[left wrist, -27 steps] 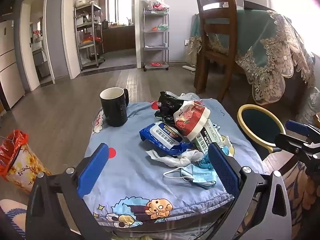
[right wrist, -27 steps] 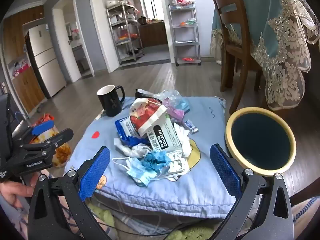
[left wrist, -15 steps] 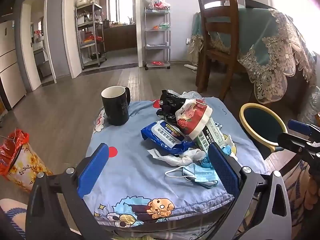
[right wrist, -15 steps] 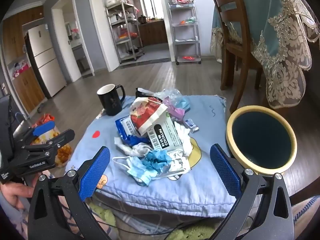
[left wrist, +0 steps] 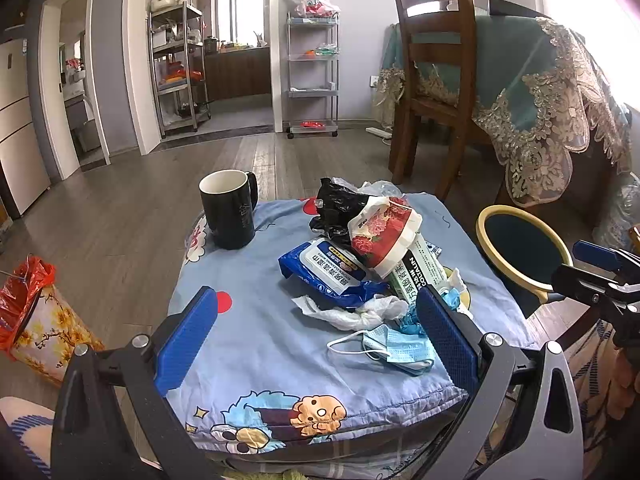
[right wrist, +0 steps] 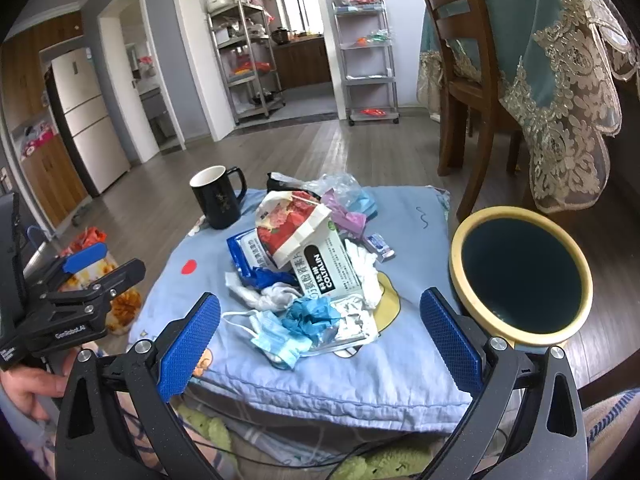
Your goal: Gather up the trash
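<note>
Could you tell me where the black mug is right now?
In both wrist views the black mug stands upright on the blue cushion, left of the trash pile.

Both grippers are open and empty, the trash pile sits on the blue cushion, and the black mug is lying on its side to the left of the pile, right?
Not quite: the black mug stands upright, its open mouth facing up, as the left wrist view shows. The rest holds: left gripper and right gripper open and empty, trash pile on the blue cushion.

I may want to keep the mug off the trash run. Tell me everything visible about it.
The black mug stands upright on the blue cartoon-print cushion, at the far left corner, apart from the trash pile. It looks glazed ceramic, white inside, with faint lettering on its side and its handle turned away to the right. Nothing else touches it.
</note>
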Motion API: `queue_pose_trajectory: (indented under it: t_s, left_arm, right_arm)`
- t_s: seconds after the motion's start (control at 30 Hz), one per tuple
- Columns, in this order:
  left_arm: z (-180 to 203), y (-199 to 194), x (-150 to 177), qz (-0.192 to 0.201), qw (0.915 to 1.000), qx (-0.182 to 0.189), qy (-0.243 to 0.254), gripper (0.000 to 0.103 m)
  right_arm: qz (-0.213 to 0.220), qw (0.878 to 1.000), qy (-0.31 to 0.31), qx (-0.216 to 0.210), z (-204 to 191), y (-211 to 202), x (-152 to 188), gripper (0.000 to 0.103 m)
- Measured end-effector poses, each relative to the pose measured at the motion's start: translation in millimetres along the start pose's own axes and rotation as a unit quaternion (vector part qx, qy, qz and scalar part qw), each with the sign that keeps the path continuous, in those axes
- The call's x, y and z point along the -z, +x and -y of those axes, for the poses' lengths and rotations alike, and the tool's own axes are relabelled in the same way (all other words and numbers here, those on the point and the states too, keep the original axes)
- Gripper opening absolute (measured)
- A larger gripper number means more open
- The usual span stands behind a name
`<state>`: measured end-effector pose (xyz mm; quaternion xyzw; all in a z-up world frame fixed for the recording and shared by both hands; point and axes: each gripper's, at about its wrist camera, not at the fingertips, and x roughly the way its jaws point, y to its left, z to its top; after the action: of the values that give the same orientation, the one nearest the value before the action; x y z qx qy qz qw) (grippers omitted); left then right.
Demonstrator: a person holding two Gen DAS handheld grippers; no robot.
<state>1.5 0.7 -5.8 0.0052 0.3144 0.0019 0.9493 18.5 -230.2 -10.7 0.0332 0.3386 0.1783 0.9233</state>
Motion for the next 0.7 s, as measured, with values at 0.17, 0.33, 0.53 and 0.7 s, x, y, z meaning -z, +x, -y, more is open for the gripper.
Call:
queue_pose_trajectory:
  t_s: [0.17, 0.33, 0.53, 0.7]
  left_arm:
    - [1.3, 0.1, -0.5, -0.003, 1.0, 0.0, 0.003, 0.097]
    - [2.4, -0.1, -1.1, -0.005, 1.0, 0.001, 0.005, 0.097]
    - [2.4, 1.1, -0.3, -0.006, 1.0, 0.002, 0.004, 0.097]
    - [2.5, 3.0, 0.7, -0.009, 0.9999, 0.003, 0.005, 0.098]
  right_arm:
    - [0.0, 1.0, 0.001, 0.001, 0.2, 0.1, 0.0, 0.099]
    - [-0.001, 1.0, 0.001, 0.001, 1.0, 0.7, -0.2, 0.099]
    - [-0.001, 1.0, 0.001, 0.001, 0.8, 0.8, -0.1, 0.099]
    - [-0.001, 1.0, 0.001, 0.001, 0.6, 1.0, -0.2, 0.099]
